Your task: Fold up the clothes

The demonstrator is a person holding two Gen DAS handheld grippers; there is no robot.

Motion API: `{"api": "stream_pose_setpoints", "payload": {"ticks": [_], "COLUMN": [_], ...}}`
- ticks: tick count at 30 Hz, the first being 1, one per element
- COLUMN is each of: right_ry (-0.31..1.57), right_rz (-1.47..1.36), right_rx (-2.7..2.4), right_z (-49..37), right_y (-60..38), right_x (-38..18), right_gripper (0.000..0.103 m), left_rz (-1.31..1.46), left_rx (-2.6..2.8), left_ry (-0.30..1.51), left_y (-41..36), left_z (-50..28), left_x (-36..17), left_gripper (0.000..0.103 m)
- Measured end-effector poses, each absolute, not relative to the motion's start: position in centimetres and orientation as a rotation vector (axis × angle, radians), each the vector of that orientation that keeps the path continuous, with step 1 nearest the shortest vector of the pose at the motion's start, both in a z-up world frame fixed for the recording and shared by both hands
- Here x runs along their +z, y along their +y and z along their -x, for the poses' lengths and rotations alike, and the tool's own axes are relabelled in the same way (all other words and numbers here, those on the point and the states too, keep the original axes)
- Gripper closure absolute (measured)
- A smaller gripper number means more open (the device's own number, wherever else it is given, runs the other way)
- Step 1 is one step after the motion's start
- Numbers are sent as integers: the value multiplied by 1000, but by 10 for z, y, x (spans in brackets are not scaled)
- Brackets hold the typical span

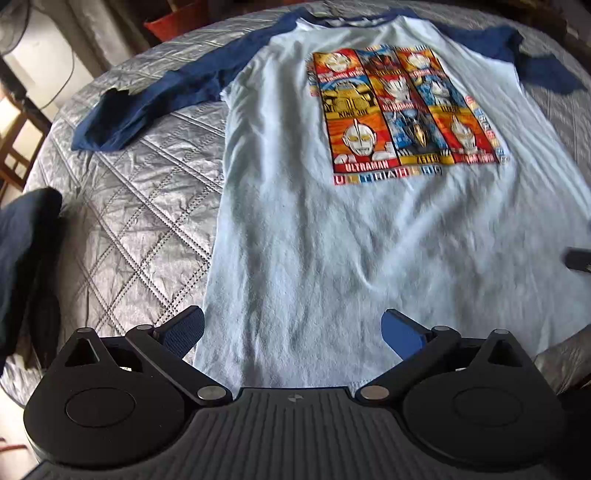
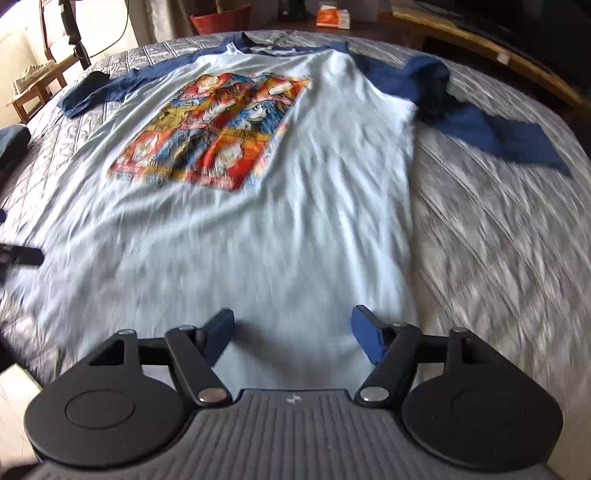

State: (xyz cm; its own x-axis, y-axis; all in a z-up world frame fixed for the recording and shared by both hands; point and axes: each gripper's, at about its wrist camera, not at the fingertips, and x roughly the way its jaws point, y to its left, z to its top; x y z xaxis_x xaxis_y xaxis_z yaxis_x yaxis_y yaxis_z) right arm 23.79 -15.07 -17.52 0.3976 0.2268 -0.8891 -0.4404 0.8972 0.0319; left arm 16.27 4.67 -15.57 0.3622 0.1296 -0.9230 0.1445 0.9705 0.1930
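The raglan T-shirt (image 1: pixel 332 229) lies spread flat, print up, on the quilted bed (image 1: pixel 140 206). Left hand-held gripper (image 1: pixel 291 334) and right hand-held gripper (image 2: pixel 291 334) hover at the shirt's hem, both wide open, holding nothing. Risk: pinching only 1 fabric layer, or snagging the quilt.

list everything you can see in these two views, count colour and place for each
t-shirt: 1, pale blue body, navy sleeves and collar, lying flat and print-side up on the bed
printed graphic: 1, red, orange, yellow and blue panels, on the shirt's chest
quilted bedspread: 1, silver-grey, under the shirt
dark garment: 1, navy, at the bed's left edge
pot: 1, red-orange, beyond the bed's far end
orange box: 1, on a surface beyond the bed
wooden furniture: 1 piece, brown, far left
left gripper: 1, black with blue pads, open over the shirt's hem
right gripper: 1, black with blue pads, open over the hem
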Motion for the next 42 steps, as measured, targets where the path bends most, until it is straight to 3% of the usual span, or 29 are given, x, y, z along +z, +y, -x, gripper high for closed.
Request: {"api": "stream_pose_setpoints", "payload": {"ticks": [7,10,16,23,27,32,34,36,37,40,42], "right_ry": [1127,1111,975,1057,1093,1122,1131,1140,1139,1079,1003], "right_rz": [238,250,245,237,191,190,183,176,170,147,111], "right_rx": [338,316,340,347,328,292,279,266,256,229,243], "right_z": [-193,-187,-190,-214,-186,-157,-147,-138,-137,-128,-122], "right_y": [-177,-181,-141,-123,-157,-178,-185,-192,-193,-191,-184], "right_x": [-173,-161,-123,-153,-154,-151,-150,-149,-147,-133,-119], "right_gripper": [30,50,46,55,53,41,32,31,34,56,55], "left_rz": [-267,-253,-273,-269,-272,-275,-271,-265,-259,-227,-167], "left_rx": [-3,7,-13,-24,-16,44,85,114,123,153,178], "left_ry": [1216,1214,1223,1213,1207,1206,1220,1234,1234,1220,1201], "left_y": [50,57,53,52,55,67,77,85,90,103,116], "left_z": [-161,-161,-157,-148,-146,-141,-136,-132,-129,-122,-120], "left_x": [-161,-160,-166,-172,-172,-166,-165,-165,-165,-159,-153], "left_gripper": [1,1,1,0,0,0,0,0,0,1,1]}}
